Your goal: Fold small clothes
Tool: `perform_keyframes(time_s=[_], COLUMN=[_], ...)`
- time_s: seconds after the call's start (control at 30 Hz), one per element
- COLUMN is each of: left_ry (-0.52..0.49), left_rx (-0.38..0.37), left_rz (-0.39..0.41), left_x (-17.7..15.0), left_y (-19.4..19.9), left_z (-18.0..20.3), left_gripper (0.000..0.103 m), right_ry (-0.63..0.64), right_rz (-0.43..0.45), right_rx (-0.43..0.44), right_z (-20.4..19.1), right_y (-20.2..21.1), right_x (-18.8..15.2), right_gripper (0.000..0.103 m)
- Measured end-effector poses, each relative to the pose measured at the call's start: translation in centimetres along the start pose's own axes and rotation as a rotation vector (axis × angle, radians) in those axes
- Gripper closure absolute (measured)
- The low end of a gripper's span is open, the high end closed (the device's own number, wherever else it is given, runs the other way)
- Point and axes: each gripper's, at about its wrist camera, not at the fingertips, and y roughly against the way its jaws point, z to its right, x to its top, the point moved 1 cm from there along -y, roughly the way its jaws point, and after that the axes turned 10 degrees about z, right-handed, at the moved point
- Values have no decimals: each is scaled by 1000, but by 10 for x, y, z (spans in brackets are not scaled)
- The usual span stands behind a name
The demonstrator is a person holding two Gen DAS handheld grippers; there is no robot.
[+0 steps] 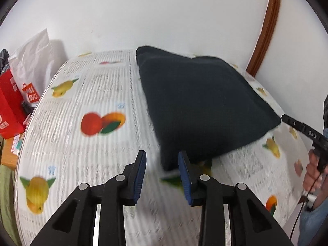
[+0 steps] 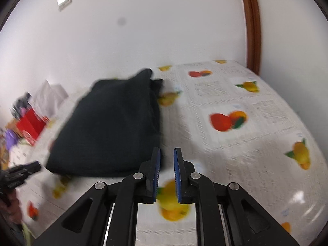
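Observation:
A folded dark garment (image 1: 201, 102) lies on the fruit-print tablecloth (image 1: 92, 153); it also shows in the right wrist view (image 2: 114, 131). My left gripper (image 1: 162, 160) is open and empty, just in front of the garment's near corner. My right gripper (image 2: 166, 157) is open with a narrow gap and empty, beside the garment's near right corner. The right gripper also shows in the left wrist view (image 1: 284, 119) at the garment's right corner. The left gripper shows at the left edge of the right wrist view (image 2: 30, 169).
A red bag (image 1: 9, 106) and a white shopping bag (image 1: 34, 69) stand off the table's left edge. A white wall (image 1: 164, 16) with a brown door frame (image 1: 266, 26) is behind. The tablecloth also fills the right wrist view (image 2: 246, 133).

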Motion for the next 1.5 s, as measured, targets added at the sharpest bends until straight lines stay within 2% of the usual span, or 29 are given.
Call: perform_keyframes(time_s=[0.07, 0.17, 0.23, 0.33, 0.43, 0.5, 0.53, 0.67, 0.83, 1.0, 1.17, 1.23, 1.27, 1.33, 1.37, 1.4, 1.5], left_ry=[-2, 3, -20, 0, -7, -27, -37, -62, -62, -85, -75, -67, -65, -64, -60, -58, -66], left_rx=[12, 13, 34, 3, -11, -15, -17, -16, -42, -74, -105, -113, -116, -119, -122, -123, -108], left_rz=[-11, -46, -62, -51, -66, -70, -71, -54, -48, -57, -76, -82, -84, -86, -88, -90, -90], left_x=[4, 0, -6, -4, 5, 12, 15, 29, 39, 34, 33, 32, 32, 31, 31, 30, 29], left_y=[-11, -24, -27, -24, -31, -37, -40, -47, -57, -65, -69, -71, -72, -72, -72, -72, -71], left_z=[3, 4, 3, -3, -4, -2, -2, -5, -13, -13, -16, -17, -17, -18, -18, -19, -16], left_gripper=[72, 72, 65, 65, 64, 62, 61, 51, 50, 49, 49, 49, 49, 47, 47, 47, 47], right_ry=[-8, 36, 69, 91, 109, 124, 134, 157, 135, 30, -45, -60, -55, -40, -44, -55, -73], right_rz=[4, -30, -88, -111, -72, -53, -48, -67, -114, -177, -211, -228, -225, -146, -80, -52, -62], right_rx=[44, 2, -32, -24, -16, -13, -15, -17, -11, -5, 4, 12, 25, 101, 107, 111, 67], right_z=[-10, -19, -18, -17, -21, -28, -31, -39, -47, -43, -38, -38, -39, -39, -35, -32, -23], right_y=[-8, -30, -41, -36, -29, -36, -43, -87, -150, -216, -258, -271, -274, -265, -255, -249, -245], right_x=[2, -8, -18, -19, 4, 30, 41, 79, 112, 128, 134, 135, 136, 140, 140, 141, 134], right_gripper=[86, 86, 86, 86, 83, 71, 70, 66, 64, 63, 63, 67, 92, 94, 94, 94, 90])
